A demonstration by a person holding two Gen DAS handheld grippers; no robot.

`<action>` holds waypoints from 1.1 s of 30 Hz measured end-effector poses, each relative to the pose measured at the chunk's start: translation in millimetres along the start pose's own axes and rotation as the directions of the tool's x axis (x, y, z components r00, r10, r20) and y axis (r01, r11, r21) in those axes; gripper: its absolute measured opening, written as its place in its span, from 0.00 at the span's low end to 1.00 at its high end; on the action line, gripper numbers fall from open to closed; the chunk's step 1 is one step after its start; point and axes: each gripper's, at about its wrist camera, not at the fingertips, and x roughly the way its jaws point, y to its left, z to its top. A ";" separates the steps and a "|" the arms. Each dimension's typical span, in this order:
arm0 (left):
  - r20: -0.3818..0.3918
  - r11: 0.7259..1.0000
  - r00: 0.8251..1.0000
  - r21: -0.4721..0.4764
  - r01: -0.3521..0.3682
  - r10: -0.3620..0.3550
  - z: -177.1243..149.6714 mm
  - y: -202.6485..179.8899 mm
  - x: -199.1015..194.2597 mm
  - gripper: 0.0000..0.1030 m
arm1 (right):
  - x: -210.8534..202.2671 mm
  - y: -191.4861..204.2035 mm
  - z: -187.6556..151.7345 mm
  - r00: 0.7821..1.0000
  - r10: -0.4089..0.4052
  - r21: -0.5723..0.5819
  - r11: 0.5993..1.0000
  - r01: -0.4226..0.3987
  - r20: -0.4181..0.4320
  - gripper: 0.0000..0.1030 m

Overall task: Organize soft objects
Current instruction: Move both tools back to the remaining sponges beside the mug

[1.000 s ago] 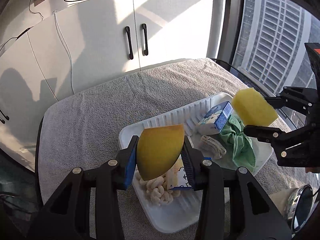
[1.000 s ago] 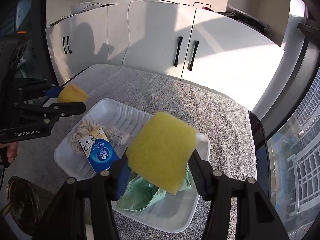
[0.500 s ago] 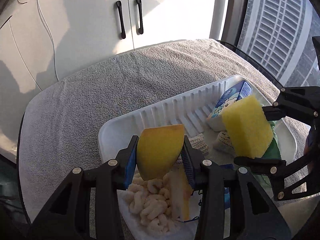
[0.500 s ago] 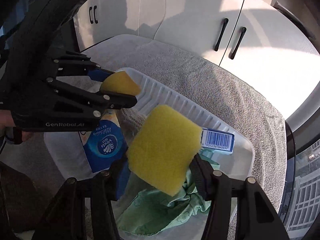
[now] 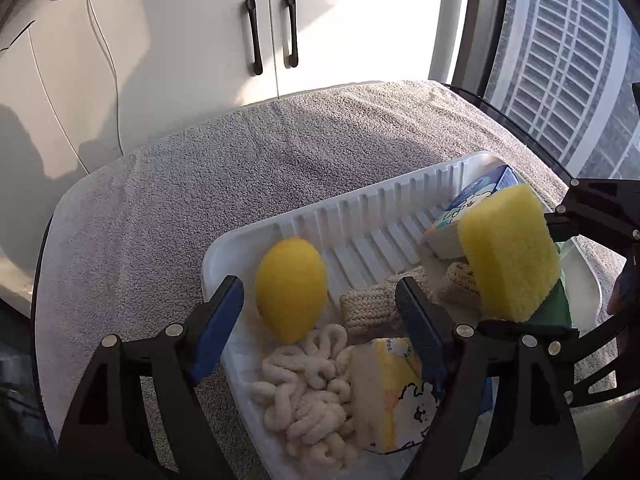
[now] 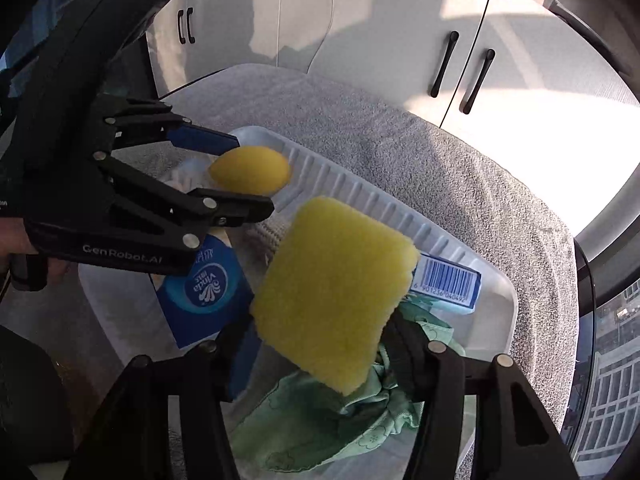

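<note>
A white ribbed tray (image 5: 372,224) sits on a grey towel. My left gripper (image 5: 320,296) is open over its left end, and a yellow lemon-shaped sponge (image 5: 291,288) sits between the jaws, touching neither. The sponge also shows in the right wrist view (image 6: 250,170). My right gripper (image 6: 320,320) is shut on a yellow rectangular sponge (image 6: 334,284), held above the tray's right part; it also shows in the left wrist view (image 5: 510,252).
In the tray lie a cream rope tangle (image 5: 304,392), knitted beige pieces (image 5: 372,304), blue tissue packs (image 6: 204,296), a green cloth (image 6: 320,412) and a yellow-white pack (image 5: 392,392). White cabinets (image 5: 272,32) stand behind; a window (image 5: 560,60) is at right.
My left gripper has opened and let go of the lemon-shaped sponge, which now rests in the tray. Both grippers moved lower over the tray. The right gripper still holds its sponge.
</note>
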 end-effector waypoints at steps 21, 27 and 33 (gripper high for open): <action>0.285 0.988 0.956 -0.157 -0.017 0.062 -57.9 2.3 -191.6 1.00 | -166.9 -18.8 -73.7 0.965 -0.042 0.206 0.978 -0.013 0.259 0.87; 0.329 0.980 0.941 -0.196 -0.018 0.083 -127.5 -43.6 -246.2 1.00 | -216.5 10.2 -151.0 0.944 0.010 0.267 0.958 -0.104 0.331 1.00; 0.254 0.985 0.966 -0.170 -0.013 0.056 -198.7 -111.7 -239.4 1.00 | -220.4 64.5 -217.6 0.953 0.023 0.240 0.966 -0.100 0.303 1.00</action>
